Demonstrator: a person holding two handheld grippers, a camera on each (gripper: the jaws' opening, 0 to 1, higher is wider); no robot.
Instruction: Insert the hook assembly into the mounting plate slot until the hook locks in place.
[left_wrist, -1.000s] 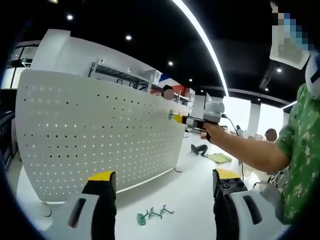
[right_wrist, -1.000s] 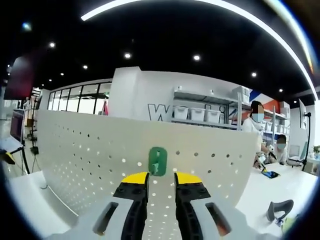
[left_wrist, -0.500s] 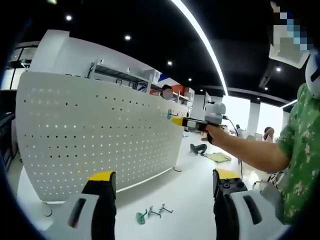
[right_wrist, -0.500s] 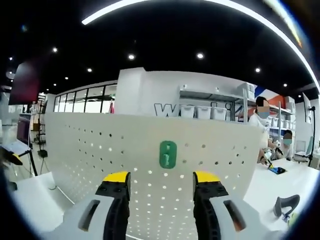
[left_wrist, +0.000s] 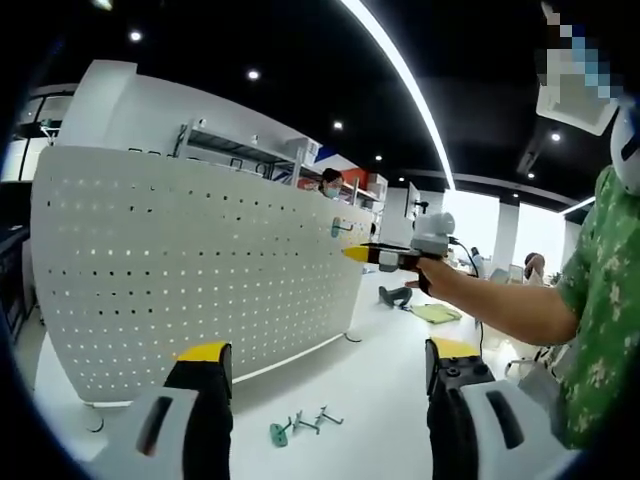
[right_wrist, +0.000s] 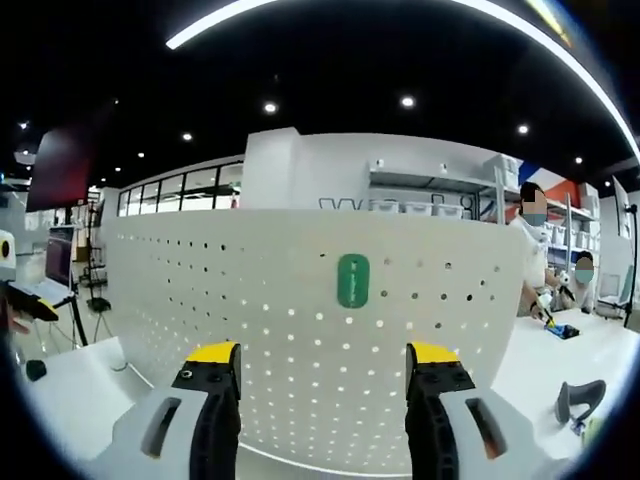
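Observation:
A white perforated mounting plate (left_wrist: 190, 270) (right_wrist: 300, 330) stands upright on a white table. A green hook assembly (right_wrist: 352, 280) hangs on the plate near its top edge, seen in the left gripper view as a small green piece (left_wrist: 337, 228) at the plate's right end. My right gripper (right_wrist: 322, 360) is open, its jaws apart and back from the hook; it appears in the left gripper view as the other gripper (left_wrist: 385, 256), held by a person's arm. My left gripper (left_wrist: 325, 362) is open and holds nothing. Loose hooks (left_wrist: 300, 425) lie on the table below it.
A person in a green patterned shirt (left_wrist: 600, 320) stands at the right. Shelving with bins (right_wrist: 440, 190) and people (right_wrist: 535, 240) are behind the plate. A dark object (right_wrist: 578, 398) lies on the table at the right. A green cloth (left_wrist: 438, 315) lies farther back.
My right gripper opened, let go of the green hook and drew back from the plate; the hook stays on the plate. My left gripper has held still.

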